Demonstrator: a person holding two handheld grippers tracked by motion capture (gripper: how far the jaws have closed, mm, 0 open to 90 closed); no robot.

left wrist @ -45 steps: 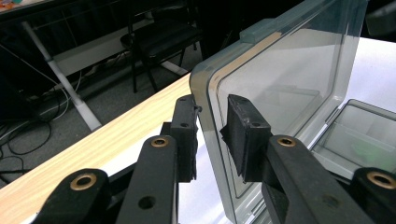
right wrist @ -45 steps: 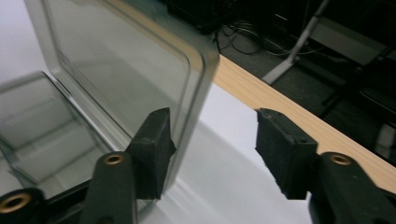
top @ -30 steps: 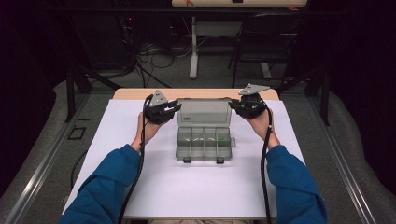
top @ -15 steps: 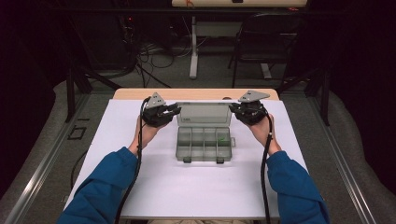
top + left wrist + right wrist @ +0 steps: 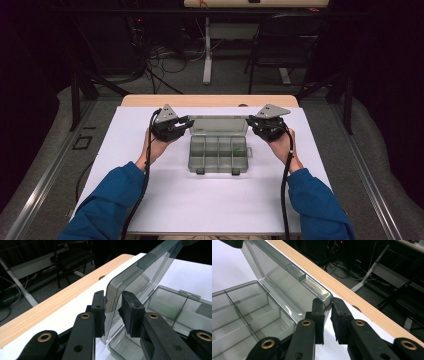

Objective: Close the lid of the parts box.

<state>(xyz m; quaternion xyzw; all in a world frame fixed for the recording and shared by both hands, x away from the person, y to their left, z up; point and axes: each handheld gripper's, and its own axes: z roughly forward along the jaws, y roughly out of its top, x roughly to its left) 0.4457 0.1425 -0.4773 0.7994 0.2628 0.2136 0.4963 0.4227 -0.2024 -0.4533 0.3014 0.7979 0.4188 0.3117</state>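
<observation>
A clear grey compartment box (image 5: 218, 156) lies mid-table on the white sheet, its hinged lid (image 5: 218, 125) raised at the far side. My left gripper (image 5: 189, 123) is shut on the lid's left corner. In the left gripper view the pads (image 5: 100, 312) clamp the lid (image 5: 140, 282) edge above the box base (image 5: 175, 307). My right gripper (image 5: 250, 123) is shut on the lid's right corner. In the right gripper view, the right gripper (image 5: 327, 317) pinches the rounded lid (image 5: 287, 282) corner over the dividers (image 5: 242, 312). Something small and green (image 5: 239, 150) lies in one compartment.
The white sheet (image 5: 215, 210) covers most of the table, with a wooden strip (image 5: 210, 100) bare along the far edge. Beyond the table stand a chair (image 5: 280, 45), a desk leg (image 5: 206, 50) and floor cables (image 5: 160, 55). Both cables trail back along the blue sleeves.
Both grippers have come a little toward the person with the lid in them. The lid has swung up from leaning back to nearly upright. The right hand moved more than the left.
</observation>
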